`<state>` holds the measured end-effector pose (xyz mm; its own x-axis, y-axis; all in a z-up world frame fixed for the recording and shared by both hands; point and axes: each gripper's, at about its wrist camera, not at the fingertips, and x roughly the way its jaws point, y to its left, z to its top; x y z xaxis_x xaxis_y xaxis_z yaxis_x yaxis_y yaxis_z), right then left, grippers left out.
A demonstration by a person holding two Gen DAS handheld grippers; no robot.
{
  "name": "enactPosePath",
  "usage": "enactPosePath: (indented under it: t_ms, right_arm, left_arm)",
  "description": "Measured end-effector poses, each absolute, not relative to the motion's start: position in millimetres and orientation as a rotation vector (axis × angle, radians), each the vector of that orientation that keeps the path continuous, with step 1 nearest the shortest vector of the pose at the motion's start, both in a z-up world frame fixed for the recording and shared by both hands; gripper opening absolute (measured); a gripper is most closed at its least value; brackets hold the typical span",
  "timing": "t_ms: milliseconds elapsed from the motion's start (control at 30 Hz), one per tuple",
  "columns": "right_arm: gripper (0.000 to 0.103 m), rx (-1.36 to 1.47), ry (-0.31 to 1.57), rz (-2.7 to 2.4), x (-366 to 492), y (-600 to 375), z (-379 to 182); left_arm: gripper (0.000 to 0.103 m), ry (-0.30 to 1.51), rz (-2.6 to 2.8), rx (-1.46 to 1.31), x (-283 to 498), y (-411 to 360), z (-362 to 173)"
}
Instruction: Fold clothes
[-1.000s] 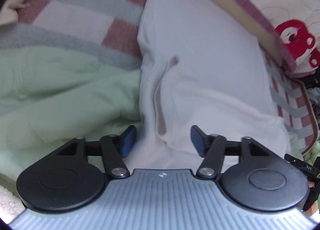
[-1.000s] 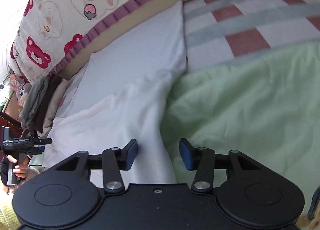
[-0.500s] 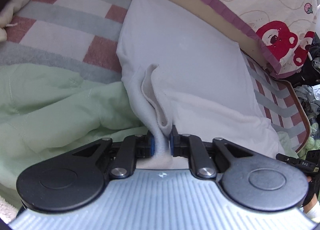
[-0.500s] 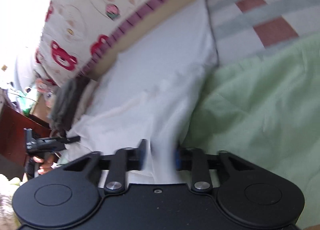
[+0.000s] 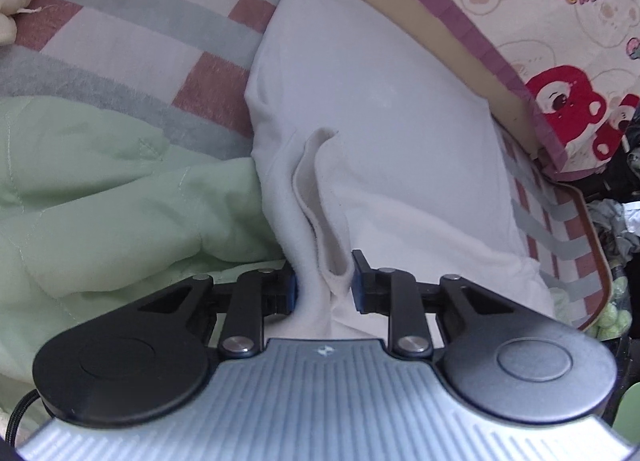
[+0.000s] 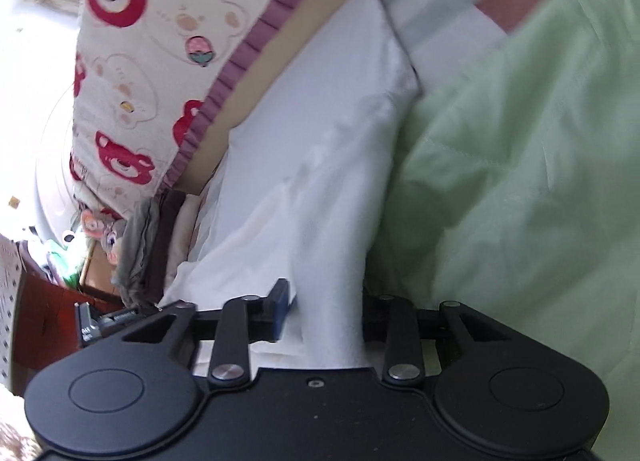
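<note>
A white garment [image 5: 372,109] lies spread on the bed, its near edge bunched into a raised fold. My left gripper [image 5: 324,285] is shut on that fold, which rises between the blue pads. In the right wrist view the same white garment [image 6: 320,165] runs up from my right gripper [image 6: 326,311], whose jaws stand partly closed around a pulled-up strip of the cloth. The right-hand pad is hidden behind the fabric.
A light green quilt [image 5: 100,197] [image 6: 520,165] lies beside the garment. A checked pink and grey blanket [image 5: 140,33] covers the bed. A bear-print pillow with purple trim [image 5: 540,21] [image 6: 168,53] lies along the far side. Folded dark clothes [image 6: 144,245] sit at the bed's edge.
Both grippers went from open to closed on the garment's near edge and lifted it. The left jaws now stand slightly wider than half a second ago. The right wrist view has tilted.
</note>
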<state>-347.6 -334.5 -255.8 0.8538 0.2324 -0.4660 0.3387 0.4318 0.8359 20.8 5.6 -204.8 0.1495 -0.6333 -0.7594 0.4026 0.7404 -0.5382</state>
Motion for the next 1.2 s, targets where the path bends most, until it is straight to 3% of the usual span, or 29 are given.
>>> enactPosePath:
  t_ms: [67, 100, 133, 500, 733, 967, 1200]
  right_arm:
    - [0.042, 1.126, 0.567, -0.062, -345.7, -330.7, -254.9]
    - [0.019, 1.101, 0.564, -0.062, -344.0, -328.6, -252.3]
    - [0.014, 1.082, 0.554, -0.067, -343.1, -328.1, -248.2]
    - [0.013, 0.964, 0.446, -0.040, -346.1, -333.3, -148.1]
    - [0.013, 0.938, 0.393, 0.008, -376.7, -320.4, -113.2]
    - [0.013, 0.971, 0.506, -0.018, -420.5, -280.9, -128.5]
    - [0.013, 1.047, 0.474, -0.013, -417.8, -278.4, -149.5]
  left_arm:
    - [0.024, 1.223, -0.747, -0.215, 23.0, 3.6, -210.1]
    - [0.012, 1.223, -0.750, -0.207, 23.4, 2.9, -210.3]
    - [0.011, 1.210, -0.759, -0.199, 22.6, 2.8, -207.4]
    - [0.009, 1.036, -0.829, -0.161, 9.4, 13.6, -123.0]
    - [0.009, 1.060, -0.839, -0.218, -18.6, 38.3, -97.6]
    - [0.009, 1.097, -0.798, -0.237, -68.1, 74.6, -97.8]
    - [0.010, 1.112, -0.688, -0.342, -71.7, 84.3, -131.6]
